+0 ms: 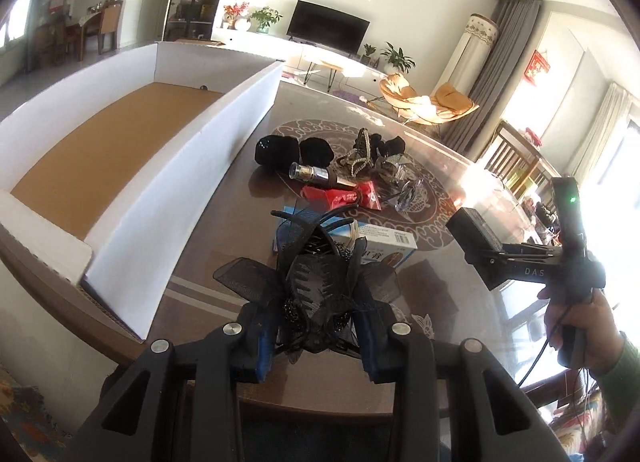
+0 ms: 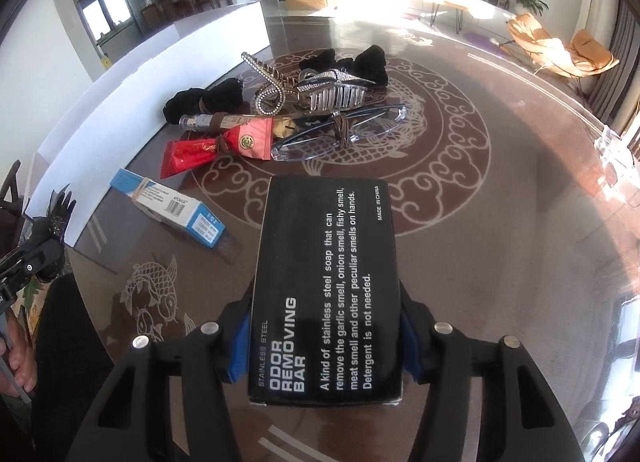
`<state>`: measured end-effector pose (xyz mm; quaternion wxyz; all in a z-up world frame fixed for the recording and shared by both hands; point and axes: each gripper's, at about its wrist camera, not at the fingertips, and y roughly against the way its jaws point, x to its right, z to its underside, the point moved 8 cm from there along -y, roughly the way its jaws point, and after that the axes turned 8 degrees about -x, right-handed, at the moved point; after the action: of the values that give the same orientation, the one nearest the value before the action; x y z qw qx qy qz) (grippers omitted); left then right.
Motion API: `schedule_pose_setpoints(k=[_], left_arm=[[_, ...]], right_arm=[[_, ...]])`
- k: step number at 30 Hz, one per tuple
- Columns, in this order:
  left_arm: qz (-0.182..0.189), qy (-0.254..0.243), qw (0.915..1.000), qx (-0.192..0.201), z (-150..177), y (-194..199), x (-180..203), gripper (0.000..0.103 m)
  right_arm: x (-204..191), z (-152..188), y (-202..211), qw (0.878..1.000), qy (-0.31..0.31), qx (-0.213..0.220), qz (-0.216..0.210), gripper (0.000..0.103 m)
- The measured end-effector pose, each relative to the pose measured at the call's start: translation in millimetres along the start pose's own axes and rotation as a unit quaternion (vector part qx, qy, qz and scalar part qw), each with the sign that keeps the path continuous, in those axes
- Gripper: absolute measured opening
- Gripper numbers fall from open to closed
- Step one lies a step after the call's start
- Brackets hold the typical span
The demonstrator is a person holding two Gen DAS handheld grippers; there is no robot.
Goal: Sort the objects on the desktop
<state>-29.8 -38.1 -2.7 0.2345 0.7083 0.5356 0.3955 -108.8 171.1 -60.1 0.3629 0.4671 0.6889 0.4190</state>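
My left gripper (image 1: 316,338) is shut on a black mesh bow hair claw (image 1: 316,290), held above the dark table near the white box (image 1: 192,166) with a brown cardboard floor. My right gripper (image 2: 324,342) is shut on a black box (image 2: 326,282) printed "Odor Removing Bar", held above the table; it also shows in the left wrist view (image 1: 478,246). On the table lie a blue-and-white carton (image 2: 172,212), a red packet (image 2: 216,148), a small bottle (image 2: 204,122), clear glasses (image 2: 340,138), rhinestone hair claws (image 2: 320,88) and black fuzzy scrunchies (image 2: 208,100).
The round table (image 2: 500,202) has a glass top with a koi pattern and its edge runs close on the right. The white box's long wall (image 2: 132,102) borders the pile on the left. Chairs, a TV and plants stand beyond.
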Motion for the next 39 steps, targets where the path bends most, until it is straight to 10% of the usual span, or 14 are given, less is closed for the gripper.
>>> schedule_pose_setpoints(k=[12,21,30,39], left_arm=[[-0.127,0.06,0.9899,0.017,-115.5,46.5,-140.0,0.034],[-0.198,0.097,0.9732,-0.064,-127.7,-4.6,-228.9,0.038],[-0.245,0.118,0.9573,-0.098,-110.7,-22.8,-256.4,0.069],[-0.213,0.102,0.9709,-0.04,-104.1,7.3,-194.0,0.069]], right_arm=[[-193.6,-156.6,31.8,0.984,0.113,0.073,-0.117,0.059],[-338.4,-216.8,-58.9,0.971,0.198,0.025,-0.128,0.059],[-341.5,-204.8,-94.6,0.967,0.244,0.013,-0.079,0.086],[-286.5,-175.6,-42.9,0.967,0.231,0.068,-0.086,0.087]])
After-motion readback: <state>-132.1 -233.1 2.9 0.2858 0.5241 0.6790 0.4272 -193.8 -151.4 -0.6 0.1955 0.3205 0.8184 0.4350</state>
